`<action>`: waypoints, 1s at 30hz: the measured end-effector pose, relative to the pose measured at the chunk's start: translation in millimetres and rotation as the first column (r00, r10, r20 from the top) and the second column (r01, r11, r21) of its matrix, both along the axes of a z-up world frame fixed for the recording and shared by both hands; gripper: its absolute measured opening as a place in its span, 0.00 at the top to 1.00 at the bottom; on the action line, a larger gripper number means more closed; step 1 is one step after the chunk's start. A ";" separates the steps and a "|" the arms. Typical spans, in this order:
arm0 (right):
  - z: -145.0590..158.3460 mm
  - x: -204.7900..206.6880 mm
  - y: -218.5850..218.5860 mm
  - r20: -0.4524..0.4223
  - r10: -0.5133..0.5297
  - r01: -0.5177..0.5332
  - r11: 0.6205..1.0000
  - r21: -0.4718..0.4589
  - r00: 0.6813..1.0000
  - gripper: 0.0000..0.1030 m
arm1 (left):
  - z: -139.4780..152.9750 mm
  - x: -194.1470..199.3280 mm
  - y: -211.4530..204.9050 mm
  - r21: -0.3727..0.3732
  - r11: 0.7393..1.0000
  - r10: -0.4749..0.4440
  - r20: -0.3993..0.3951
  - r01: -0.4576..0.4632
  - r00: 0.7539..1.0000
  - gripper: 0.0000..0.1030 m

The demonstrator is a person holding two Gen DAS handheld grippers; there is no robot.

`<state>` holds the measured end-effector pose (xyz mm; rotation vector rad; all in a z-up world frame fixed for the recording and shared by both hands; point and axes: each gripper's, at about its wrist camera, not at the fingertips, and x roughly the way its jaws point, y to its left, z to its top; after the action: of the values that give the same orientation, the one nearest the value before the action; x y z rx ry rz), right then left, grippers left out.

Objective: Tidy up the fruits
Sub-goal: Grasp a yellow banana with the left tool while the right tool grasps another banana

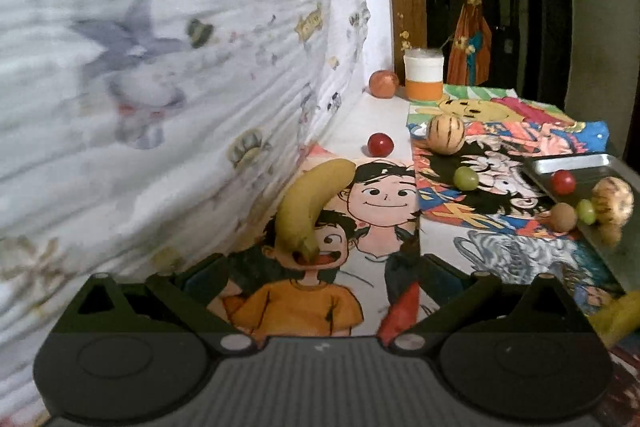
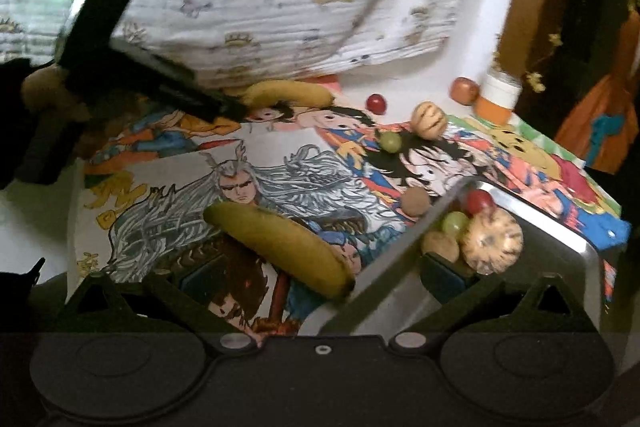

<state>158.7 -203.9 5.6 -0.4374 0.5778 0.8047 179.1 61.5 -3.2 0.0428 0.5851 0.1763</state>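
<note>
My left gripper (image 1: 320, 267) is open, and a yellow banana (image 1: 310, 203) lies just ahead of it on the drawings, its stem end between the fingertips. My right gripper (image 2: 320, 271) is open too. A second banana (image 2: 280, 247) lies between its fingers, with one tip against the rim of the metal tray (image 2: 532, 205). The tray holds a red grape (image 2: 479, 201), a green grape (image 2: 454, 222), a striped round fruit (image 2: 496, 241) and a brown fruit (image 2: 440, 245). Loose on the table are a brown ball-like fruit (image 2: 416, 201), a green grape (image 2: 390, 141), a striped fruit (image 2: 429, 120) and a red grape (image 2: 376, 103).
A reddish apple (image 1: 383, 84) and a white and orange cup (image 1: 424, 77) stand at the far end by a wooden frame. Printed cloth (image 1: 160, 67) hangs along the left side. Cartoon drawings (image 2: 256, 187) cover the tabletop. The left gripper's black body (image 2: 132, 67) crosses the right wrist view's upper left.
</note>
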 end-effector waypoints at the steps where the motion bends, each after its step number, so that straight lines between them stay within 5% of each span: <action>1: -1.0 2.1 1.4 -0.001 0.013 -0.013 1.000 -0.001 1.000 0.01 | -1.1 4.2 -0.3 0.004 1.000 -0.002 -0.004 0.002 1.000 0.00; 10: -11.4 11.4 16.4 -0.006 0.155 -0.155 0.988 -0.029 0.988 0.07 | -5.9 38.5 -6.4 0.065 0.997 -0.029 -0.024 0.031 0.999 0.01; 21: -16.0 23.9 29.1 0.028 0.176 -0.175 0.984 -0.045 0.984 0.14 | -5.2 80.0 -13.1 0.141 0.986 -0.075 -0.062 0.083 0.995 0.19; 24: -17.4 25.9 32.1 0.015 0.186 -0.186 0.982 -0.037 0.982 0.23 | -5.9 88.1 -13.8 0.167 0.981 -0.089 -0.074 0.100 0.993 0.22; 30: -18.1 25.9 42.2 -0.019 0.224 -0.224 0.975 -0.006 0.974 0.64 | -9.8 98.3 -7.9 0.211 0.973 -0.075 -0.102 0.095 0.992 0.32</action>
<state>184.6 -161.7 -12.5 -0.5091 0.5549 1.0233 277.4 53.6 -13.1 0.2875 0.6541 0.1544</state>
